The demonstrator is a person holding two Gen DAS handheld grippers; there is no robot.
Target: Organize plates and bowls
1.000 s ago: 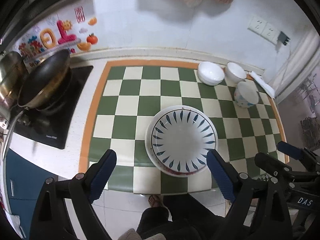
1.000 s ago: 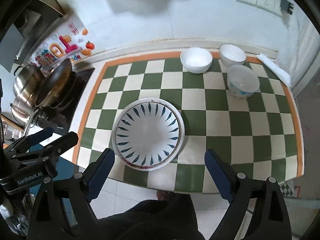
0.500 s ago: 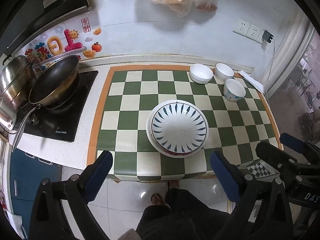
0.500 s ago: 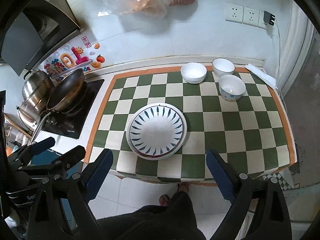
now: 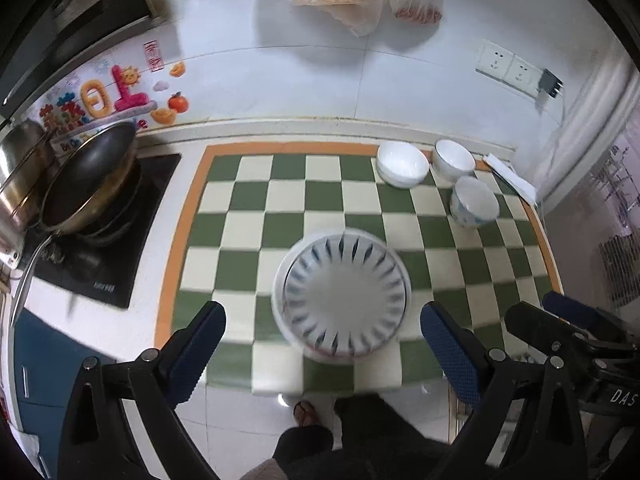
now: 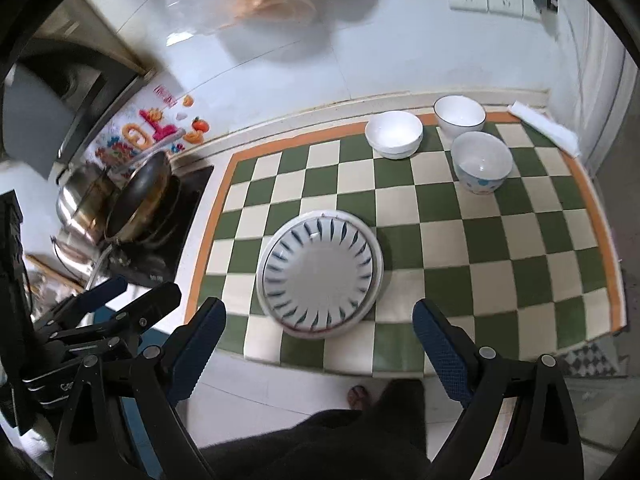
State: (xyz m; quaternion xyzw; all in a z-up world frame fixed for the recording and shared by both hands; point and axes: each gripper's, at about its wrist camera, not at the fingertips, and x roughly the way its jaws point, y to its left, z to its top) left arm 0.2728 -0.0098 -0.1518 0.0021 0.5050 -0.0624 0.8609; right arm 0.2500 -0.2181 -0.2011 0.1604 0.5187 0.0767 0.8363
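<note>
item 1, far left: steel pot and dark wok on the black hob. not part of my job; left alone.

item 2, checked mat, green and cream with an orange border, covering the counter. everything i have to sort sits on it.

item 3, my left gripper: jaws wide, having just been opening, nothing between the pads. it hangs above the near edge of the mat, apart from the crockery.

item 4, plate stack, near the front edge, left of centre. the top piece has a ring of blue leaf marks; at least one white rim shows under it, with a hint of red at the very bottom in the left view. how many pieces are stacked i cannot tell. i judge this part done.

item 5, my right gripper: jaws wide, empty, held clear of the stack.

item 6, back right: wide white bowl, which looks like two nested; beside it a blue-rimmed bowl; in front of that a dotted bowl. the three stand close together, separate.

item 7, far right: folded white cloth by the wall.

status: plates gathered; bowls grouped, not all nested. if one pile is wanted, that is what is left.
</note>
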